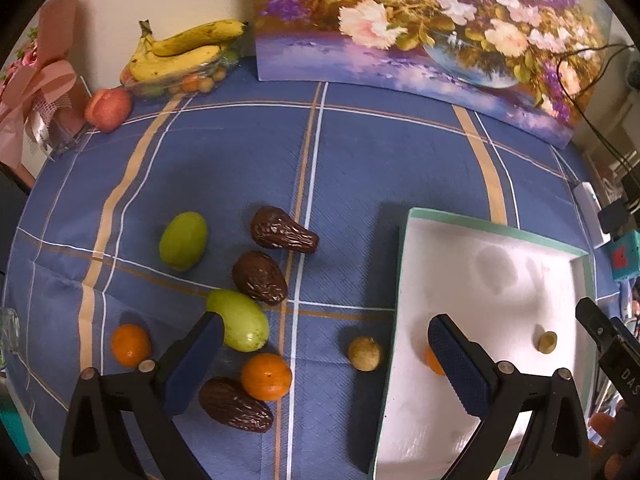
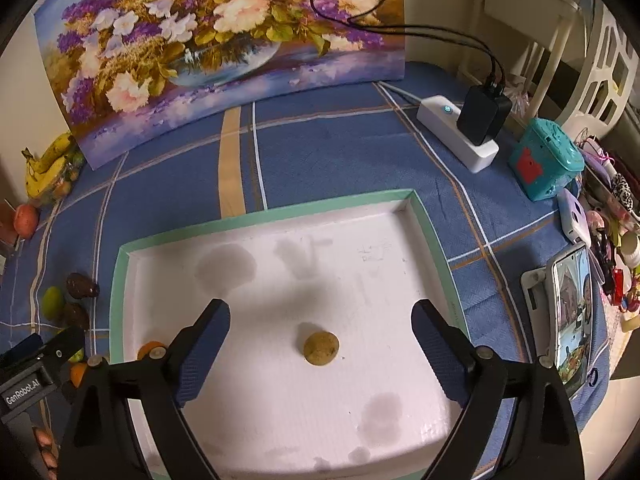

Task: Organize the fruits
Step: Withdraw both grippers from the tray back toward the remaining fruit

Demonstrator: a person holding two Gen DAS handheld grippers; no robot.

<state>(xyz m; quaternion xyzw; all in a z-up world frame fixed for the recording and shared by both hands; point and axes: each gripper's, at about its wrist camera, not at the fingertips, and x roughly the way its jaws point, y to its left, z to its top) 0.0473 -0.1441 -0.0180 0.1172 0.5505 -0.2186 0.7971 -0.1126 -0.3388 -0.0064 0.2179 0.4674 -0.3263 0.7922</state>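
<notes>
A white tray with a green rim (image 1: 492, 226) (image 2: 264, 214) lies on the blue checked cloth. In it sit a small tan fruit (image 2: 321, 348) (image 1: 546, 341) and an orange one (image 1: 433, 362) (image 2: 150, 348) near its left wall. On the cloth left of the tray lie two green fruits (image 1: 183, 246) (image 1: 240, 319), three brown wrinkled dates (image 1: 282, 236), two orange fruits (image 1: 266, 376) (image 1: 131, 345) and a tan fruit (image 1: 364, 354). My left gripper (image 1: 326, 354) is open above the cloth, straddling the tray's left edge. My right gripper (image 2: 322, 344) is open over the tray, around the tan fruit.
A flower painting (image 1: 420, 28) leans at the back. A bowl with bananas (image 1: 180, 56) and a red apple (image 1: 108, 109) sit back left. A power strip with charger (image 2: 460, 132), a teal box (image 2: 546, 162) and a phone (image 2: 572, 316) stand at the right.
</notes>
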